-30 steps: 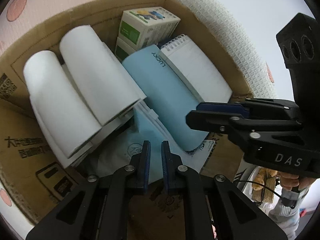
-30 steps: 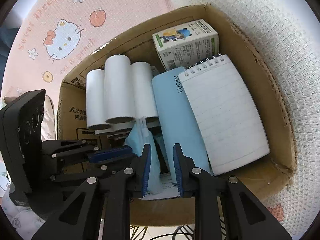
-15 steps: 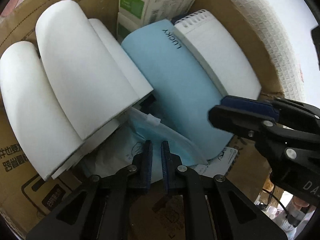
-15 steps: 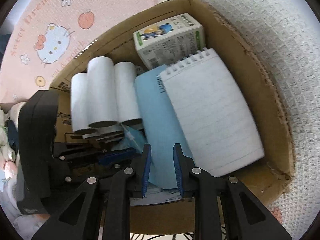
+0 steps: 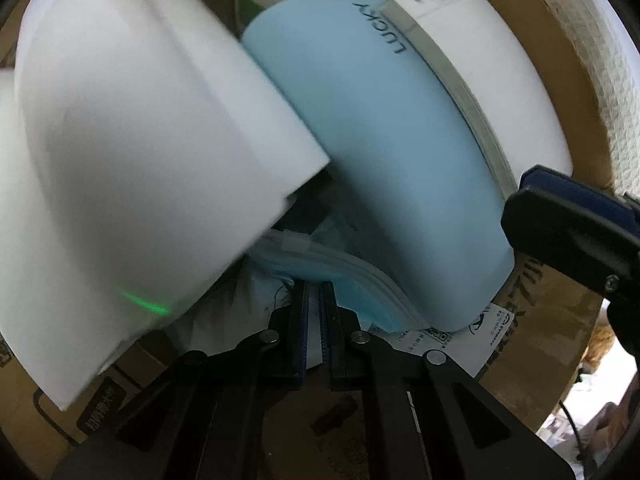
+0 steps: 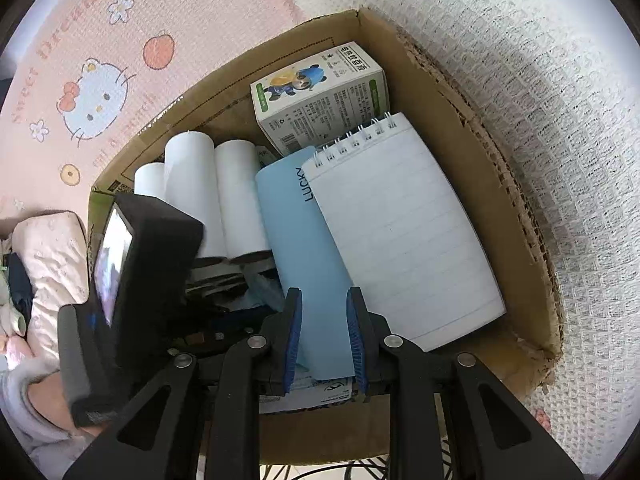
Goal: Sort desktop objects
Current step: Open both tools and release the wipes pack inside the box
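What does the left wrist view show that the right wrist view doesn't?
Only the left wrist view: the left gripper nearly shut at the edge of a face mask, and a green light spot on a white roll.

Only the right wrist view: the whole cardboard box, the pink blanket, a sleeve.

Both: the blue case, spiral notepad, small carton.

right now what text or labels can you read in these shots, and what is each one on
"LUCKY": on the light blue case, along its edge beside the spiral notebook.
"Sweet Dreams": seemingly, in pink letters on the cartoon-cat blanket; partly distorted.
Green and white carton: Chinese characters and small print, too small to read.
Cardboard box: printed Chinese characters and a QR code, not legible.
White packet under the case: logo and fine print, too small.
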`<state>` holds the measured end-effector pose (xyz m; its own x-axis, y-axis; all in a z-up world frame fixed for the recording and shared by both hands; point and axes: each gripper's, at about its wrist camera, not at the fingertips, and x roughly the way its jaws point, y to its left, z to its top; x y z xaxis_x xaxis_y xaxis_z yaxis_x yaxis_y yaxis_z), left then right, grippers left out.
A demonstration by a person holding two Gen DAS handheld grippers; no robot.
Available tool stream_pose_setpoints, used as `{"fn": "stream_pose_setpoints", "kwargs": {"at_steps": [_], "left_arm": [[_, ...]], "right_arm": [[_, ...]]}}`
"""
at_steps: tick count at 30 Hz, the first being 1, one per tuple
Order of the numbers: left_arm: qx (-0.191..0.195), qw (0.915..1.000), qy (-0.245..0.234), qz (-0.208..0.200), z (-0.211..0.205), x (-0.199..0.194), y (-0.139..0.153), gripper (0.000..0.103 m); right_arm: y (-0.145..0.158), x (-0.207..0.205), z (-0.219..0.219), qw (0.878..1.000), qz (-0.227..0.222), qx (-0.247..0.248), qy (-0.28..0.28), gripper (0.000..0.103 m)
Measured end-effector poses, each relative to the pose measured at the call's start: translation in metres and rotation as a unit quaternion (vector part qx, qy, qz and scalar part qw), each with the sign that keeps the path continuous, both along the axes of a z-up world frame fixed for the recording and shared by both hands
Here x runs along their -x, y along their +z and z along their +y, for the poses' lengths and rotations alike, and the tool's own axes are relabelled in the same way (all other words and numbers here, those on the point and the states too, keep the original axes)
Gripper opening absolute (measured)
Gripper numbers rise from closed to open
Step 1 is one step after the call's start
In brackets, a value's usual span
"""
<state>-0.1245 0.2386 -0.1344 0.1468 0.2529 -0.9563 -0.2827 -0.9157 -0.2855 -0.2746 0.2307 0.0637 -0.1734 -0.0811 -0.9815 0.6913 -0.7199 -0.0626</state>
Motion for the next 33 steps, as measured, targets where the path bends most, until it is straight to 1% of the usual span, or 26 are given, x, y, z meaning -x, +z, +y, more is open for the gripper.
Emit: {"fn": "stream_pose_setpoints", "kwargs": {"at_steps": [2,4,6,7,8,11,12,13,14,16,18,20,22,23,25,27,28,29,31,33], "left_arm": [[-0.012,0.9999,0.009,-0.004,-0.007,-0.001,0.003,0.008],[-0.041,0.9984,0.031,-0.022,-0.020,-0.001,0.007,0.008],[-0.073,0.9943,0.061,-0.049,-0.039,0.001,0.014,0.009],[-0.085,0.9930,0.066,-0.049,-0.048,0.001,0.020,0.013],[-0.093,0.9924,0.068,-0.042,-0.055,0.002,0.026,0.015],[-0.116,0.9899,0.082,0.004,-0.083,0.003,0.050,0.015],[-0.136,0.9871,0.085,0.010,-0.092,0.002,0.056,0.015],[-0.152,0.9837,0.095,0.013,-0.101,0.001,0.061,0.013],[-0.161,0.9815,0.102,0.017,-0.108,-0.001,0.064,0.008],[-0.175,0.9788,0.102,0.031,-0.119,-0.005,0.071,0.005],[-0.191,0.9758,0.101,0.037,-0.126,-0.009,0.075,0.004],[-0.204,0.9732,0.100,0.039,-0.137,0.000,0.068,0.004],[-0.212,0.9713,0.096,0.050,-0.145,-0.003,0.075,0.004],[-0.215,0.9708,0.090,0.056,-0.135,0.018,0.081,0.004],[-0.221,0.9689,0.085,0.070,-0.132,0.027,0.091,0.004],[-0.228,0.9658,0.087,0.087,-0.145,0.030,0.099,0.004],[-0.231,0.9642,0.091,0.093,-0.127,0.026,0.097,0.004],[-0.237,0.9619,0.094,0.099,-0.125,0.027,0.098,0.004],[-0.247,0.9582,0.102,0.103,-0.129,0.028,0.100,0.004],[-0.254,0.9556,0.111,0.100,-0.142,0.031,0.105,0.004]], "right_arm": [[0.001,-0.001,-0.001,1.000,0.002,-0.004,-0.001,0.020],[-0.001,-0.007,-0.002,1.000,0.003,-0.008,-0.002,0.020],[0.001,-0.013,0.004,1.000,0.010,-0.021,0.000,0.020],[0.001,-0.015,0.005,0.999,0.014,-0.029,0.002,0.020],[0.002,-0.017,0.005,0.999,0.017,-0.033,0.002,0.020],[0.006,-0.025,0.001,0.999,0.031,-0.045,-0.002,0.020],[0.006,-0.030,-0.002,0.998,0.039,-0.053,0.000,0.020],[0.006,-0.033,-0.005,0.997,0.044,-0.059,0.002,0.020],[0.004,-0.037,-0.008,0.997,0.046,-0.066,0.004,0.020],[-0.003,-0.046,-0.016,0.995,0.053,-0.083,0.009,0.020],[-0.012,-0.056,-0.024,0.993,0.057,-0.098,0.018,0.020],[-0.022,-0.062,-0.029,0.993,0.047,-0.108,0.022,0.020],[-0.033,-0.066,-0.033,0.991,0.045,-0.123,0.023,0.020],[-0.037,-0.068,-0.035,0.990,0.046,-0.131,0.027,0.020],[-0.047,-0.069,-0.040,0.988,0.042,-0.147,0.028,0.020],[-0.055,-0.067,-0.044,0.985,0.045,-0.165,0.021,0.020],[-0.058,-0.065,-0.046,0.983,0.053,-0.175,0.017,0.020],[-0.062,-0.064,-0.047,0.981,0.058,-0.184,0.014,0.020],[-0.071,-0.064,-0.051,0.976,0.066,-0.206,0.017,0.020],[-0.078,-0.066,-0.054,0.972,0.069,-0.223,0.019,0.020]]}}
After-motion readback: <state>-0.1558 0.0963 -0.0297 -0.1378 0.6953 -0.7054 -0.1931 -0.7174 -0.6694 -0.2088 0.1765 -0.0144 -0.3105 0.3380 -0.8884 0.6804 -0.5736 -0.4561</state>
